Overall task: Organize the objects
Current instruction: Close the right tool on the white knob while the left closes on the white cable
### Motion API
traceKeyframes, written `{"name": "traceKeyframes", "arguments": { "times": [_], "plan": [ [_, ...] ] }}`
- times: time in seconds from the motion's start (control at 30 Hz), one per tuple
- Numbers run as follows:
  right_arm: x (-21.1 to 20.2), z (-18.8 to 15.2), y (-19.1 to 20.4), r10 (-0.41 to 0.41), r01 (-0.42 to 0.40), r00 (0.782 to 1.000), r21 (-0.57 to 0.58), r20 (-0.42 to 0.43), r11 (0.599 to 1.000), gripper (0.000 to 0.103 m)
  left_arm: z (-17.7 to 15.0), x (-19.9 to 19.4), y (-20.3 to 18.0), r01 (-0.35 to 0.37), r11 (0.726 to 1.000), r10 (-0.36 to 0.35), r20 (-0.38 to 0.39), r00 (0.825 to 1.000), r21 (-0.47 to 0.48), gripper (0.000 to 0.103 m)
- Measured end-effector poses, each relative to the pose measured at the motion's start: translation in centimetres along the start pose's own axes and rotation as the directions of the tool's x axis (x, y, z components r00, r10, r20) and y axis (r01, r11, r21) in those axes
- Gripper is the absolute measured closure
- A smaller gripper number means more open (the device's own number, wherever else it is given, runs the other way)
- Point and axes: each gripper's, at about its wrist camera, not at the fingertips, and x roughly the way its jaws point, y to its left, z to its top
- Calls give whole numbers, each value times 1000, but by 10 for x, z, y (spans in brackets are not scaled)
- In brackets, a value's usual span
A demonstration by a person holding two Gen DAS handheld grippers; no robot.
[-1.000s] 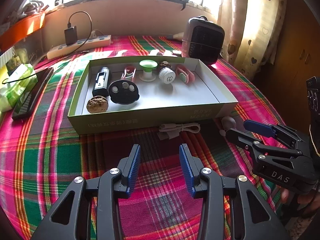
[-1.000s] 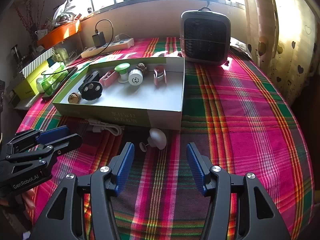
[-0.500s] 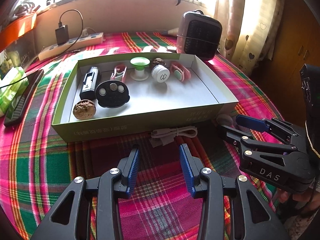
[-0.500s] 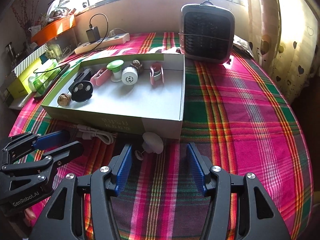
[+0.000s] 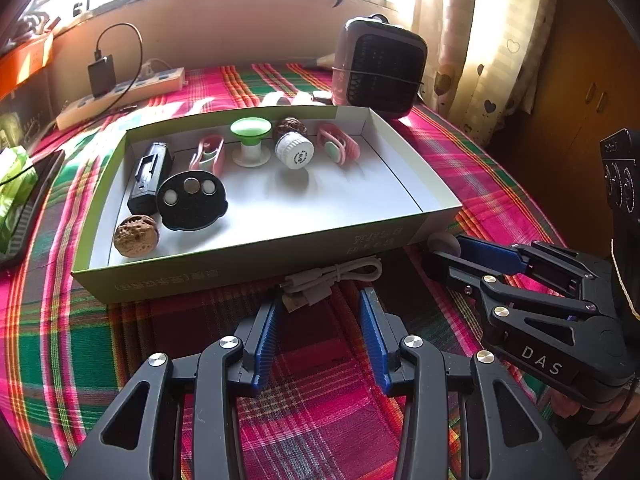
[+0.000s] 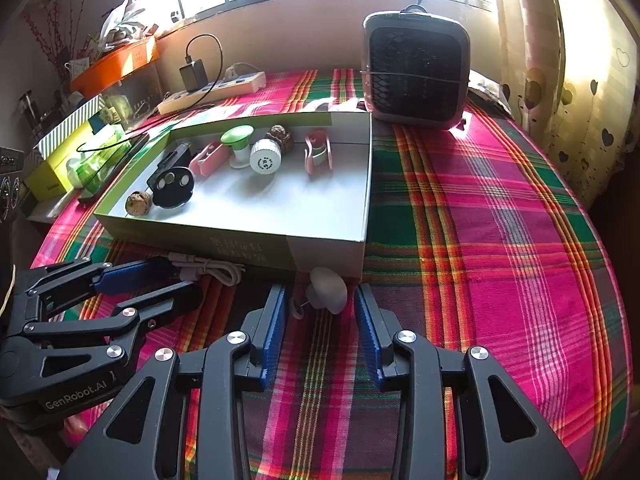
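A shallow green-and-white box [image 5: 256, 268] [image 6: 240, 244] on the plaid cloth holds several small items: a walnut [image 5: 136, 236], a black disc [image 5: 191, 200], a white cap [image 5: 295, 155]. A coiled white cable [image 5: 332, 274] [image 6: 212, 270] lies in front of the box. My left gripper [image 5: 318, 300] is open, its tips at either side of the cable's near end. A small white mushroom-shaped knob [image 6: 326, 290] [image 5: 442, 242] lies by the box's front right corner. My right gripper [image 6: 320, 300] is open, and the knob is between its tips.
A grey fan heater [image 6: 416, 76] stands behind the box at the back right. A power strip with a charger [image 5: 120, 92] lies at the back left. A phone and a green packet [image 5: 16, 192] lie at the left edge. Curtains hang at the right.
Both grippers have moved forward toward the box. The cable now lies at the left gripper's tips and the knob between the right gripper's tips. Both stay open.
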Motion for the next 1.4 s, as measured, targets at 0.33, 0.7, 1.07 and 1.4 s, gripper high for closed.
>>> {"name": "traceKeyframes", "arguments": {
  "times": [0.33,0.7,1.07,1.4],
  "plan": [
    [-4,-2,-8,5,-6,1000,21,4,1000,71,-6,-1,-16,66,998,-65,-18,998,24,65],
    [-10,-4,-19,1,-1,1000,41,14,999,71,2,-6,-5,30,999,-30,11,999,11,65],
    [-12,-6,-28,-5,4,1000,55,15,998,71,5,7,-22,67,993,-65,-21,998,100,65],
    [-12,-8,-31,-9,9,1000,56,8,998,71,-5,1,-48,147,975,-140,-52,989,169,65]
  ]
}}
